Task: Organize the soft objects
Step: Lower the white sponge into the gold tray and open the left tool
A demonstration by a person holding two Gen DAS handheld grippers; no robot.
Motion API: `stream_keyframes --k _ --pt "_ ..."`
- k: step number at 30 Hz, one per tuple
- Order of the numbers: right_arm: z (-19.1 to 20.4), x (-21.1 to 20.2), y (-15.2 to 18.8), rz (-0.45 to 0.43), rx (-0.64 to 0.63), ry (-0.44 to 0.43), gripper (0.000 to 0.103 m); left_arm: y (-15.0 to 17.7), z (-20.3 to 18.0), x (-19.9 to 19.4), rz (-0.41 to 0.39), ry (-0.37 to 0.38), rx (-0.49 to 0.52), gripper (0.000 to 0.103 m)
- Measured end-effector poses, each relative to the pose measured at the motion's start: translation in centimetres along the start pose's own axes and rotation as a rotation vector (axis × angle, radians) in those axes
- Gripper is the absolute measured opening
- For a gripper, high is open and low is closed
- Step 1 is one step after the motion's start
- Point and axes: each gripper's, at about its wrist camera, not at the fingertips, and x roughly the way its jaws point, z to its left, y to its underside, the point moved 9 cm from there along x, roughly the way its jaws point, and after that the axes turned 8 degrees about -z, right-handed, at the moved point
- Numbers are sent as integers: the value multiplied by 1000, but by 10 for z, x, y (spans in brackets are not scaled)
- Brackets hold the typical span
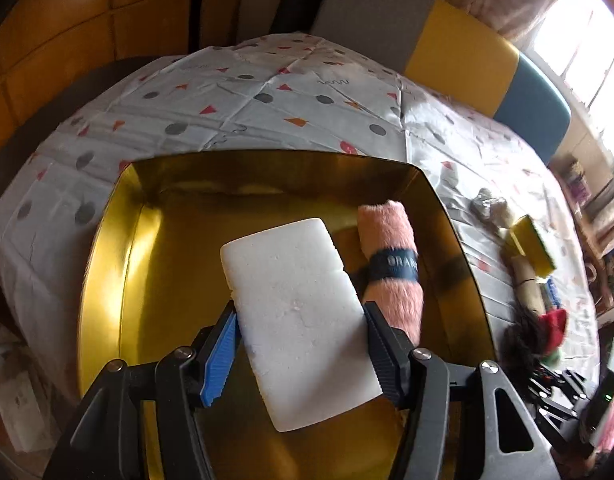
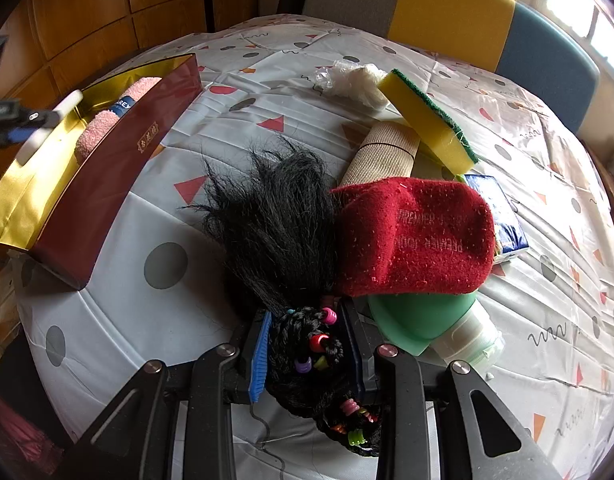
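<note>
The left gripper (image 1: 301,354), jaws clamped on the white foam block (image 1: 295,320), holds it above the gold-lined box (image 1: 107,280), long axis parallel to the rolled pink towel (image 1: 391,264) just right. The right gripper (image 2: 307,356), well apart, grips the beaded black hairpiece (image 2: 283,232) over the tabletop (image 2: 147,320).

Left tool (image 1: 301,354): black angular linkage arms, round silver screw heads at the pivots, one ribbed blue finger pad (image 1: 219,360), the opposite pad ribbed black. Right tool (image 2: 307,354): same black frame, silver screws, ribbed blue pad (image 2: 259,356) on one side, dark pad opposite.
</note>
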Motion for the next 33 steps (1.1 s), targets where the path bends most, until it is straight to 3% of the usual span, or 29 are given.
stream_keyframes --k 7,12,23,33 --pt "0 1 0 -2 3 -2 32 -23 -9 38 6 -35 64 67" --pt "0 1 0 -2 3 -3 32 -26 -5 45 6 -41 50 82" --pt "0 1 0 -4 -7 6 32 4 10 -15 -65 -82 -29 83" --pt "2 1 1 -12 -23 20 32 46 -4 -75 -157 -89 38 83"
